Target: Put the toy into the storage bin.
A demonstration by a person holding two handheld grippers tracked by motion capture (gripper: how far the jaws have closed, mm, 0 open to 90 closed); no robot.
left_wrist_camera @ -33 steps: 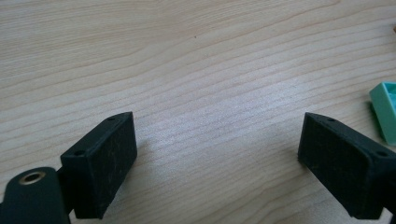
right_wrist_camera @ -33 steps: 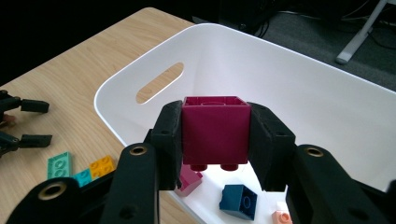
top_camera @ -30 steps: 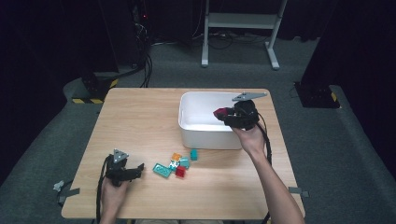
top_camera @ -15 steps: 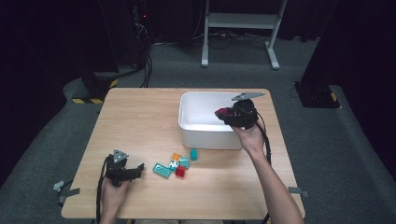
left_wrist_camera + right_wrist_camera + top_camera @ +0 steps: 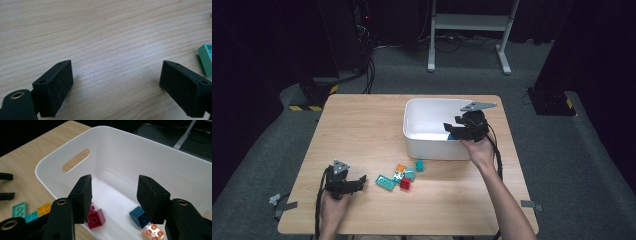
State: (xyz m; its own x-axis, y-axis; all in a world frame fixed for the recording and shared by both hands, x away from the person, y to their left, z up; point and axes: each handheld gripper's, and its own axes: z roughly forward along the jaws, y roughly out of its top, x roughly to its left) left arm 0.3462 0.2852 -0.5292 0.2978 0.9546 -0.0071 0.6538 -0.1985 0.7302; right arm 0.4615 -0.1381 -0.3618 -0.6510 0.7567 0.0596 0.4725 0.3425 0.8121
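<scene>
Bricks sit in the white tub (image 5: pixel 120 152): a dark red brick (image 5: pixel 95 218) lies under the right tongs (image 5: pixel 113 195), which have just been opening and hold nothing. Left tongs (image 5: pixel 115 87) gape wide over the bare counter (image 5: pixel 105 37).

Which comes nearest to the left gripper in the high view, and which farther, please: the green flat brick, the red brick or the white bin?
1. The green flat brick, just to the right of the left gripper on the table.
2. The red brick, a little farther right.
3. The white bin, up and to the right, where the right gripper hangs.
</scene>
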